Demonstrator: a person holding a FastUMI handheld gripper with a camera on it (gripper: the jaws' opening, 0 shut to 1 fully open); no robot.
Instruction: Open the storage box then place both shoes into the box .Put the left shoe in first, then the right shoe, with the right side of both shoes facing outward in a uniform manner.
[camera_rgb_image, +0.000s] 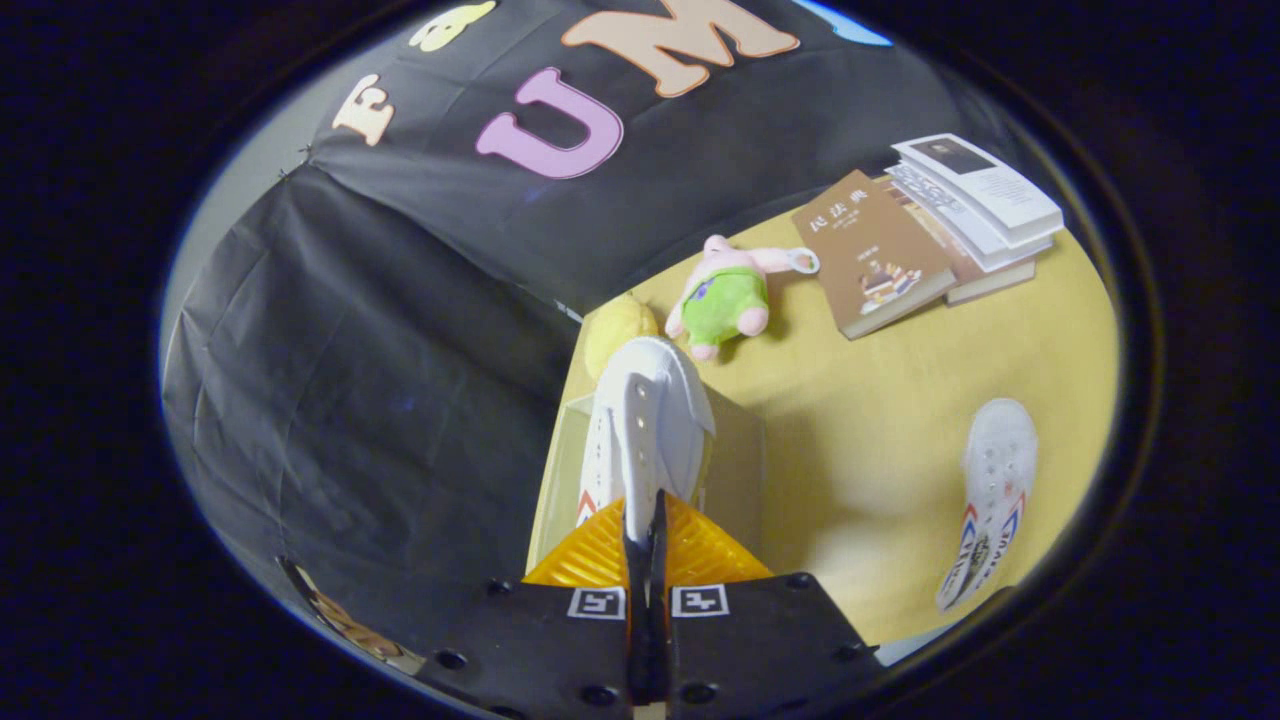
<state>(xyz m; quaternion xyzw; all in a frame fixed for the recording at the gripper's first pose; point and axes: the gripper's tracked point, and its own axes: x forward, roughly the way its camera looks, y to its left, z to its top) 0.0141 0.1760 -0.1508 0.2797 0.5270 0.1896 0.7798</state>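
Gripping a white shoe (648, 425) by its heel tab, gripper (646, 535) jaws pinched tight on it, toe pointing away, hanging over the clear storage box (735, 470) on the yellow counter (870, 430). Off to the right, second shoe (990, 500) lying flat. Beyond, a yellow ball (615, 330), plush toy (728, 295), brown book (872, 255), stacked books (985, 210).

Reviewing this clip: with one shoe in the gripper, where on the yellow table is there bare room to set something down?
The gripper is shut on a white shoe above the storage box. Bare table lies between the box and the second shoe, up to the brown book. The far side is crowded: plush toy, yellow ball, book stack.
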